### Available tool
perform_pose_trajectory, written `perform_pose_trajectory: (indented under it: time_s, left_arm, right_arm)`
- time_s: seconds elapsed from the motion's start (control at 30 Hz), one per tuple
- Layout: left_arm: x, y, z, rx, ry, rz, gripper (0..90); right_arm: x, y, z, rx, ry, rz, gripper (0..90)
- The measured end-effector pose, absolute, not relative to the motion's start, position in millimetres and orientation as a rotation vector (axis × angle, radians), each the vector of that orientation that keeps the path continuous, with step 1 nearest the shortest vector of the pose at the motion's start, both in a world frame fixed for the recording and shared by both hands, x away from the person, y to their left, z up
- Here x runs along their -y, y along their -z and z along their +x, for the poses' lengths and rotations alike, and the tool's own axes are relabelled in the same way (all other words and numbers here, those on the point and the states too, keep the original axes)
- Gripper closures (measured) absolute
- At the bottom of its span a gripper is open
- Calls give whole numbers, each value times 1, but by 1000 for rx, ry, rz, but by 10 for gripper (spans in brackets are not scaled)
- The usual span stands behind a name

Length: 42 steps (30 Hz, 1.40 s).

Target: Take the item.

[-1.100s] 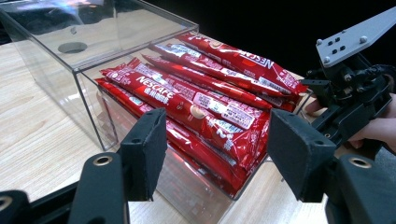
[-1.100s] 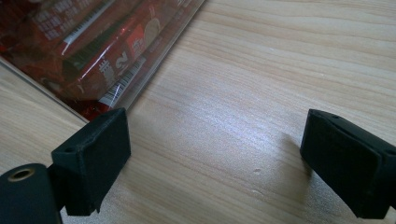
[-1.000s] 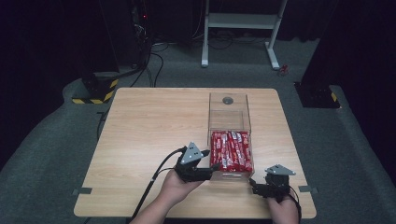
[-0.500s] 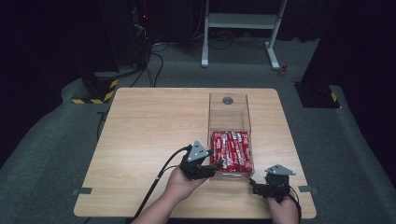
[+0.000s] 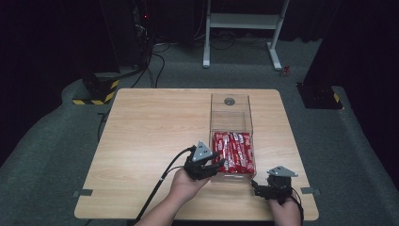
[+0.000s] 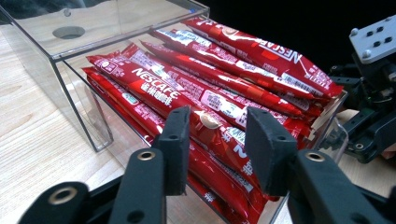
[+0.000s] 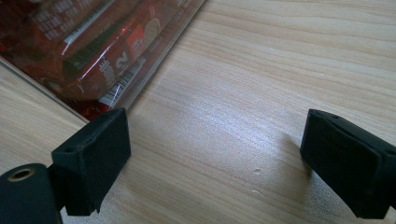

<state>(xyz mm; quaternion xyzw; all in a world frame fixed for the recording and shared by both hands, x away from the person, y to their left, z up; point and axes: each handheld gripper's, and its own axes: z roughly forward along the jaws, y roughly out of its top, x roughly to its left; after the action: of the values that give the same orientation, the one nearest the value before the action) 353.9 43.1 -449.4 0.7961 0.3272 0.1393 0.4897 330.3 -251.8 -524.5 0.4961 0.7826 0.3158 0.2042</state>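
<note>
A: Left gripper jaws half spread and just been closing, straddling the top red sachet at the near end of the heap; a gap visible on both sides, pads not yet pressing on the wrapper

B: Right gripper jaws spread wide, only bare wood between them. Agreed?

A: Agreed. Largest first, then: light wooden table, dark carpet all round

B: Next down, the clear plastic box right of the table's middle, long side running away from the person, far half closed by a clear lid with a round hole, near half open

A: Filled in that open half with the sachets, lying lengthwise in a pile, top one tilted across the rest

B: Hands now. Left hand reaching in from the bottom edge, forearm angled up and to the right, gripper pointing into the box's near left corner, grey three-cornered plate on top, cable trailing back

A: Right hand low at the near right corner of the table, gripper held close to the wood, pointing left toward the box's near right corner, just beside the wall and not touching

B: Writing: "NESCAFE" in white capitals on the red wrappers, smaller characters under it too fine to read, a barcode near one end in the right gripper view
</note>
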Motion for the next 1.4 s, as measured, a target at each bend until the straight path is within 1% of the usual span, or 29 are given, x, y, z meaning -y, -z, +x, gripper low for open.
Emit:
perform_pose_trajectory:
  time_s: [0.23, 0.4, 0.63, 1.17, 1.4]
  left_arm:
    - [-40, 452, 352, -807, -343, 1939, 696]
    - [-41, 454, 350, -821, -339, 1920, 788]
    - [-44, 454, 349, -824, -330, 1906, 877]
    - [-48, 449, 343, -802, -310, 1861, 891]
    - [-53, 444, 341, -762, -317, 1838, 888]
  right_arm:
    - [252, 525, 330, -2183, -881, 1383, 84]
    - [252, 525, 330, -2183, -880, 1384, 85]
    - [252, 524, 329, -2182, -881, 1387, 86]
    - [252, 524, 329, -2182, -881, 1387, 86]
    - [252, 524, 329, -2183, -882, 1387, 86]
